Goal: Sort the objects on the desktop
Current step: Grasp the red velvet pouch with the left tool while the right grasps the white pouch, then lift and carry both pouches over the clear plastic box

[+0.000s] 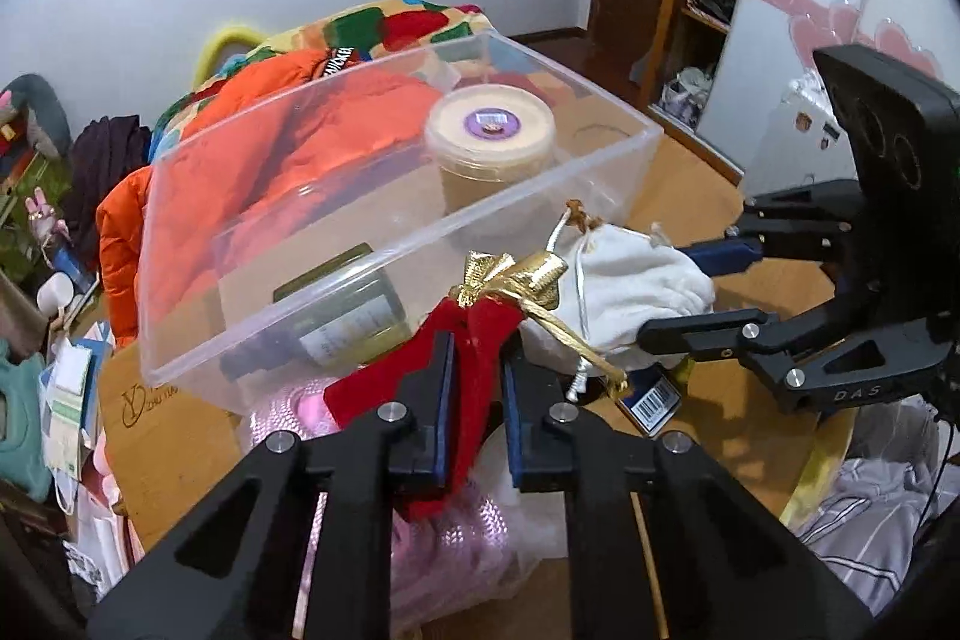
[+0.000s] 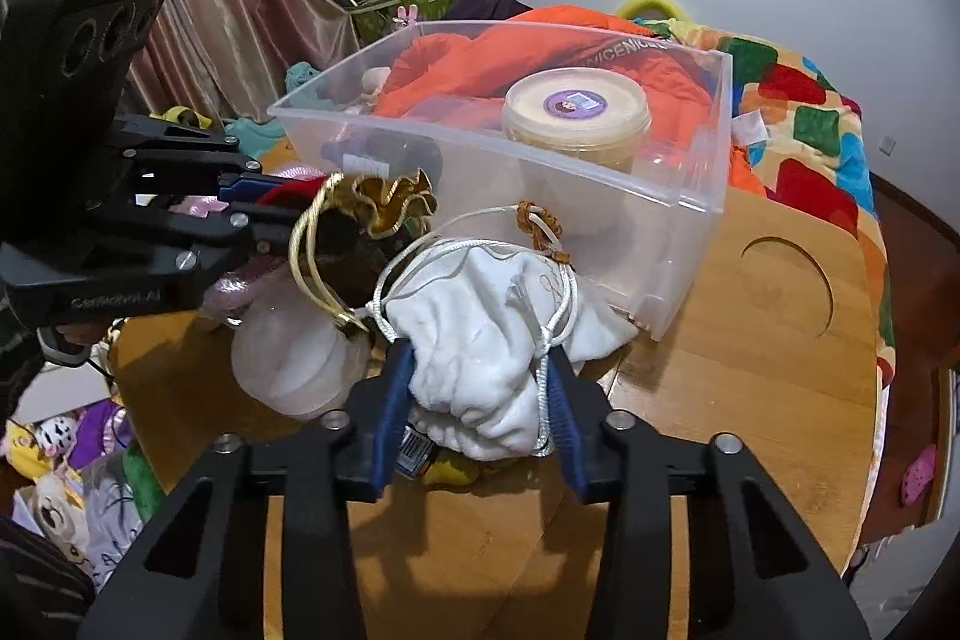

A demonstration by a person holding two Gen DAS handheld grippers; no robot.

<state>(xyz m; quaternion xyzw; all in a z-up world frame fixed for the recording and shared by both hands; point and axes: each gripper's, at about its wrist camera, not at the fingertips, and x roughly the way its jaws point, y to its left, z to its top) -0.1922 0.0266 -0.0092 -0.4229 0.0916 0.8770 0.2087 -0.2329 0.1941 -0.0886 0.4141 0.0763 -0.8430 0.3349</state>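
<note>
Red pouch (image 1: 474, 340): pinched at its gathered neck, below the gold trim and cord, between the blue pads of the left gripper (image 1: 477, 388); it sits at 6 o'clock of the clear bin (image 1: 420, 244), just outside its near wall. Held there, I judge, because the neck is the narrowest part to take.
White pouch (image 2: 480, 376): bunched cloth squeezed between the pads of the right gripper (image 2: 480, 400), its cord looped over the top; it lies at 3 o'clock of the red pouch, touching it.
Clear bin: on the worktop (image 2: 750, 370), already holding a lidded tub (image 2: 576, 112) and a bottle (image 1: 342, 316) lying on its side, so it looks like the sorting target.
Left gripper pose: angled downward toward the bin, jaws drawn nearly together on the red cloth.
Right gripper pose: angled downward from the red pouch's 3 o'clock side, jaws part-closed around the thicker white bundle.
Next move, judged: lift both pouches over the bin's near wall.
</note>
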